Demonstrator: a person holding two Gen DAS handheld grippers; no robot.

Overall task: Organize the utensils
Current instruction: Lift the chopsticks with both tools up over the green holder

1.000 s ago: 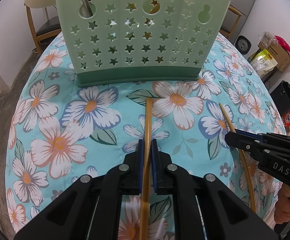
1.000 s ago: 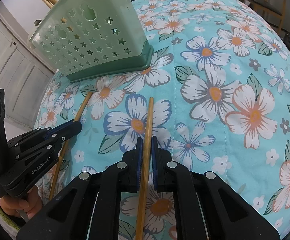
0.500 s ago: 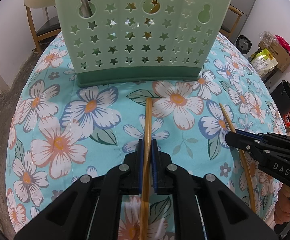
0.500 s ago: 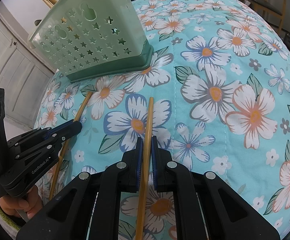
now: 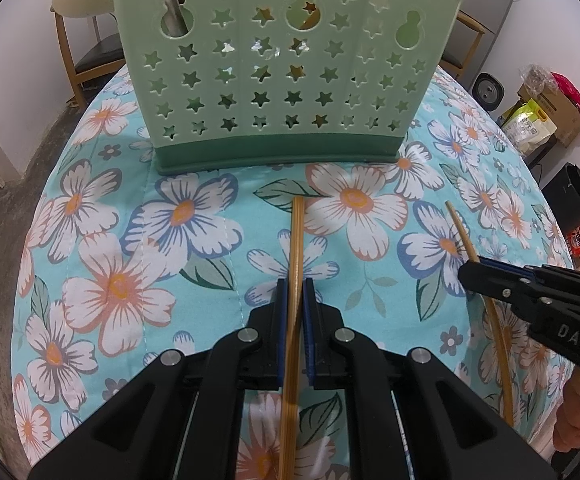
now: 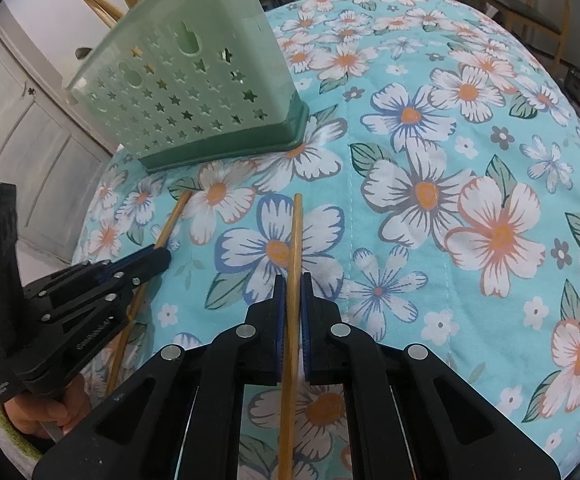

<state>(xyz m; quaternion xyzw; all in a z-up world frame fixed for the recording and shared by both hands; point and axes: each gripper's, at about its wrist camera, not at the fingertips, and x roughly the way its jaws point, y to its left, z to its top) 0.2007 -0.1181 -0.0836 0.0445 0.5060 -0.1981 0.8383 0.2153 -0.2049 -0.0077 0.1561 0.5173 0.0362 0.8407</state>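
clearly i have a thin bamboo chopstick [image 5: 296, 264] pinched in my left gripper [image 5: 294, 292] and its twin [image 6: 296, 248] clamped in my right gripper [image 6: 290, 288], both on the floral cloth [image 6: 430, 128] before the green star-punched plastic caddy [image 5: 281, 80]. only the right view shows sticks rising above its rim. open cloth lies rightward. "das" marks the right tool.

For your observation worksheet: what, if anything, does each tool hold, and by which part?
Each holds one bamboo chopstick partway along its shaft: the left tool grips one chopstick, the right tool the other chopstick.
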